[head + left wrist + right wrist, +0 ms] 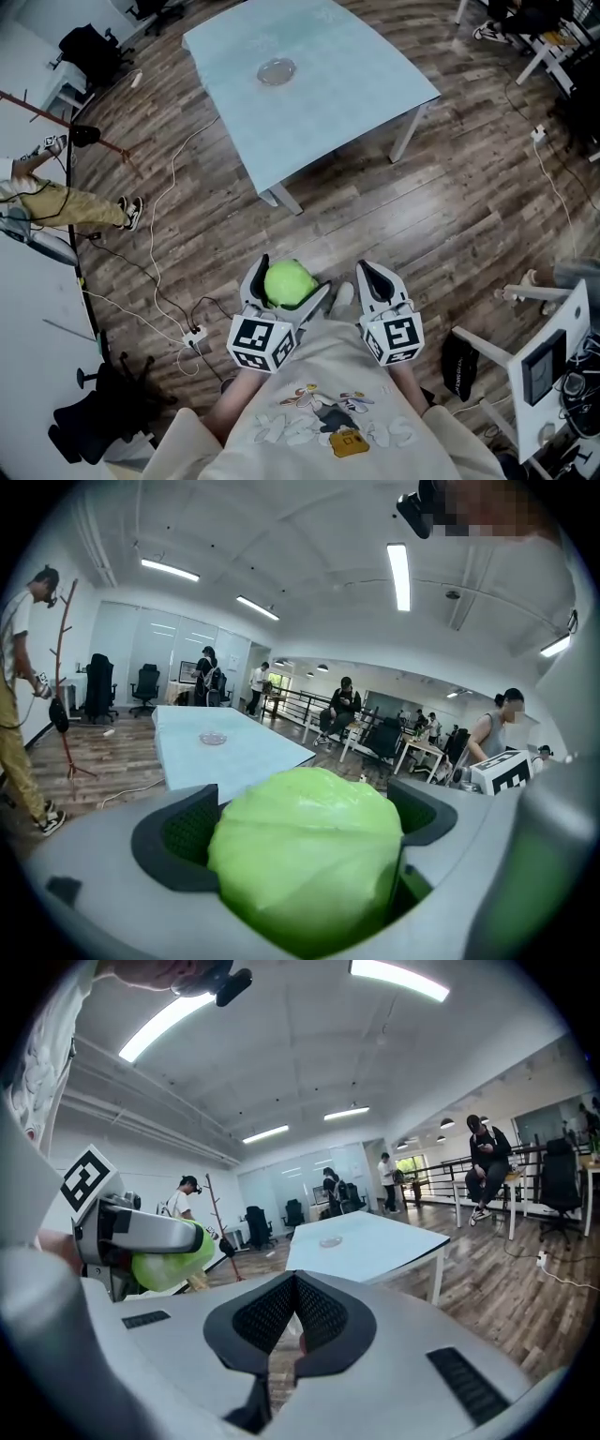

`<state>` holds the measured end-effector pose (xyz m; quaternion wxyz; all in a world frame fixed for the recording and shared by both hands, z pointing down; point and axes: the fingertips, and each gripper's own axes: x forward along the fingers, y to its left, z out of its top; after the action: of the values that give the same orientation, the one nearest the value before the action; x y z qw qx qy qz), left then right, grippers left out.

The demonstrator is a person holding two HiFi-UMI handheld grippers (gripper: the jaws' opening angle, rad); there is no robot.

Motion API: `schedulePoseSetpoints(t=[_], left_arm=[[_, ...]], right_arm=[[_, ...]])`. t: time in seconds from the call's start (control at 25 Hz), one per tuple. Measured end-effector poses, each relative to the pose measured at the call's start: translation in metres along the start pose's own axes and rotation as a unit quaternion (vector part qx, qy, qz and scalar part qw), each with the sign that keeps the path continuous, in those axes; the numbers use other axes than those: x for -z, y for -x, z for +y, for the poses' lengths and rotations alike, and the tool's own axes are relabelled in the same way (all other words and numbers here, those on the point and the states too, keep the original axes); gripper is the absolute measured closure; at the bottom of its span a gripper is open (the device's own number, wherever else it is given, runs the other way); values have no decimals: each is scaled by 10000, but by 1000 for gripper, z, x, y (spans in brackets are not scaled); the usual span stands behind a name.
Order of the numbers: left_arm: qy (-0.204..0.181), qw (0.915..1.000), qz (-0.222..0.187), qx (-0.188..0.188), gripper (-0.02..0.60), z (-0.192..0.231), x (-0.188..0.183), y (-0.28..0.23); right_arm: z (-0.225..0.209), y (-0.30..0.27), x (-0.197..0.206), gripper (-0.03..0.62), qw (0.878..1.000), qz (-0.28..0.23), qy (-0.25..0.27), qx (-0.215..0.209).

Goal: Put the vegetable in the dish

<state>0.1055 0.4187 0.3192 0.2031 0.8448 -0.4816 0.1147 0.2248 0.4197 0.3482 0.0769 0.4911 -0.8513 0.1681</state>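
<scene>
The person stands on the wooden floor (450, 206), well apart from the pale blue tabletop (356, 103), and holds both tools close to the body. The left tongs (292, 278) grip a round, light green cabbage (305, 855). In the left gripper view its two dark pads press on the left and right sides of the cabbage, which fills the whole gap between them and bulges above them. So the vegetable is in the air, in front of the person's chest and over the floor, not over the tabletop. The right tongs (370, 277) are just beside the left ones, on the person's right side. In the right gripper view their ribbed pads meet at the tips, and nothing is between them. From that same view the left tongs with the green cabbage show at the left edge. The marker cube of the left tongs (261, 341) and the marker cube of the right tongs (394, 337) sit near the wrists, close to each other. The small clear dish (277, 70) lies alone on the tabletop, toward its far side, and it has nothing in it. A white cable (164, 216) runs across the floor to a power strip (194, 335) near the person's left side. At the left edge of the head view another person (56, 202) in yellow trousers stands beside a thin coat stand (66, 112).
</scene>
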Motion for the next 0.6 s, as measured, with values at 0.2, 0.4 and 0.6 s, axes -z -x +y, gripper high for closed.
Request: schedulePoseSetpoints(t=[0.2, 0.4, 0.6], left_arm=[[142, 9999, 48, -48, 11, 13, -2, -22], [360, 9993, -12, -105, 11, 46, -12, -43], [467, 9988, -87, -107, 11, 92, -37, -73]], right_arm=[[-13, -14, 9, 576, 9997, 183, -144, 33], [-21, -53, -1, 576, 9994, 353, -4, 3], [-28, -111, -26, 576, 9990, 438, 62, -16]])
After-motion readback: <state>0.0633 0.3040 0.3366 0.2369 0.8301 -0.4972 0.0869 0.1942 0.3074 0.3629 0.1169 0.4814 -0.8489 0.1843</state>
